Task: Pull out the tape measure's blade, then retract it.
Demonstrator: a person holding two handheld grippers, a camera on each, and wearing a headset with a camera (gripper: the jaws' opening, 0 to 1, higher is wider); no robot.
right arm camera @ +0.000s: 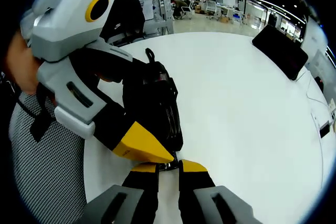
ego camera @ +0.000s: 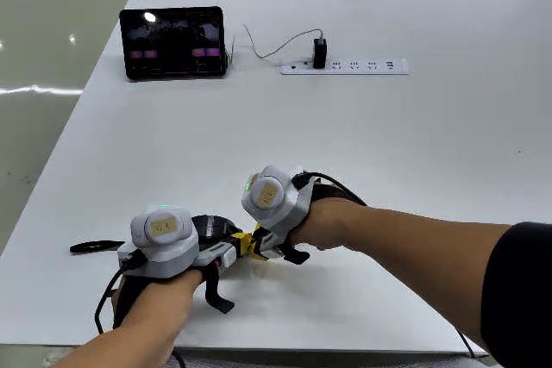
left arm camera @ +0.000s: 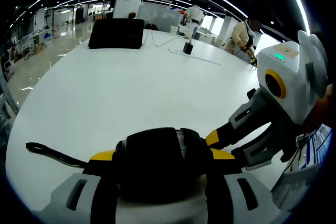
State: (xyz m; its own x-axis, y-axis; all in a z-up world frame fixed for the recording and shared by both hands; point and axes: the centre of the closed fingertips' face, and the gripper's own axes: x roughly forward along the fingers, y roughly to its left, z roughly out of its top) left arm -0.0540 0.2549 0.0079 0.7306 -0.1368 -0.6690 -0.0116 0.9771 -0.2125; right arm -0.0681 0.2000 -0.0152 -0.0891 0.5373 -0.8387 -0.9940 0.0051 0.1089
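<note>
A black tape measure (ego camera: pixel 214 228) lies near the table's front edge, and my left gripper (ego camera: pixel 226 249) is shut on its body. In the left gripper view the case (left arm camera: pixel 160 166) sits between my yellow-tipped jaws, its black strap (left arm camera: pixel 50 153) trailing left. My right gripper (ego camera: pixel 257 246) reaches in from the right, right up against the case. In the right gripper view my right gripper (right arm camera: pixel 169 167) has its tips pinched on a small metal end of the blade, at the lower edge of the case (right arm camera: pixel 155 103). A left fingertip (right arm camera: pixel 139 145) touches beside it. No length of blade shows.
The white table (ego camera: pixel 388 152) stretches far ahead. A dark tablet (ego camera: pixel 172 40) stands at the back left. A white power strip (ego camera: pixel 354 65) with a black plug (ego camera: pixel 320 51) and thin cable lies behind. The front edge is just below my hands. Glossy floor (ego camera: pixel 43 58) lies left.
</note>
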